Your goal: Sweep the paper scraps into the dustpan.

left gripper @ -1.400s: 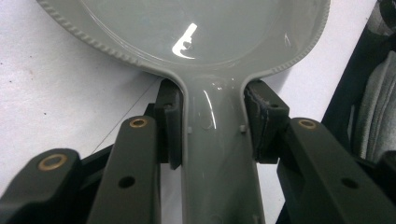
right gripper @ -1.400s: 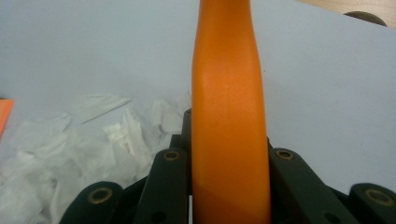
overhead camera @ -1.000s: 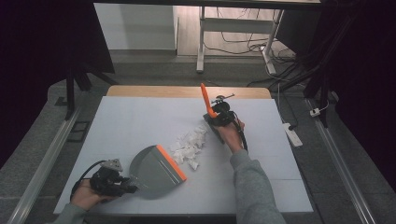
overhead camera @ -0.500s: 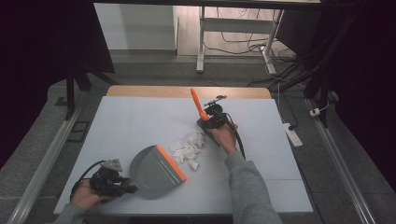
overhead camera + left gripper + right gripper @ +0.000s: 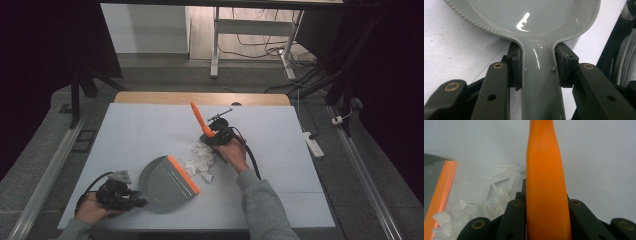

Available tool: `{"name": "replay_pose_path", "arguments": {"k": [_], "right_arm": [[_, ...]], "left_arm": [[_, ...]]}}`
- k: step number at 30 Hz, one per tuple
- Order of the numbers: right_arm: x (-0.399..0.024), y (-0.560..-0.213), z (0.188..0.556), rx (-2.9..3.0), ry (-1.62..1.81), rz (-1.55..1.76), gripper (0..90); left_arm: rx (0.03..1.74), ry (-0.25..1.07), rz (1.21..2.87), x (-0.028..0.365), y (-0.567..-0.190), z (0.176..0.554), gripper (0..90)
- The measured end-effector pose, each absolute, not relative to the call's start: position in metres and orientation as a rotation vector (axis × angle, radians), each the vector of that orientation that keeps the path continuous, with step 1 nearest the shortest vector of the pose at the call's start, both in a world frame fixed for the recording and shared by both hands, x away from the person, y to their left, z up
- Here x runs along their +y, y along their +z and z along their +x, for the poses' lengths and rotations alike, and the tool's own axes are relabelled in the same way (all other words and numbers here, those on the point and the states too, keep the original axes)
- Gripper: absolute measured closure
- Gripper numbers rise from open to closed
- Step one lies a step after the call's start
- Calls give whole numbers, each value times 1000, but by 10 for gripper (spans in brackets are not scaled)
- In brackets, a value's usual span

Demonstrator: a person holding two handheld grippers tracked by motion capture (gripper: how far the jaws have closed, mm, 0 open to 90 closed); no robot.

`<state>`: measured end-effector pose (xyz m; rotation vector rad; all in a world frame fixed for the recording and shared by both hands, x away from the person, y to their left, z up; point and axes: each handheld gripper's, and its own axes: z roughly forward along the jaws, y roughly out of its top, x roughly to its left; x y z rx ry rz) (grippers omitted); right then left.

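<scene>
Gripping the grey dustpan (image 5: 165, 181) by its handle, the left gripper (image 5: 117, 192) sits at the lower left of the high view, just as it did a second ago; in the left gripper view its pads (image 5: 515, 66) press on both sides of the handle, so the jaws are closed on it. The pan lies on the white worktop (image 5: 140, 130) with its orange lip facing the heap of crumpled paper (image 5: 200, 161) at mid-frame, unmoved. The right gripper (image 5: 220, 136) is clamped on the orange brush (image 5: 201, 120), whose handle rises between the jaws in the right gripper view (image 5: 546, 182). Compared with the earlier frame, this hand has slid left and a little down the picture, from right of the paper to just above its upper right edge, and the orange handle now leans toward the upper left. The paper heap looks unchanged.
</scene>
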<state>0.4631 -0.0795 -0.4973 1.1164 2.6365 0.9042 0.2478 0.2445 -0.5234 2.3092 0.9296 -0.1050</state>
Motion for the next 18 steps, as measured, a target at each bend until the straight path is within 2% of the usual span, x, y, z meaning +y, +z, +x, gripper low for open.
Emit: {"name": "replay_pose_path", "arguments": {"k": [18], "right_arm": [[-40,-499,423,2752,933,912,770]], "left_arm": [[937,-104,2309,243,-523,248,614]]}}
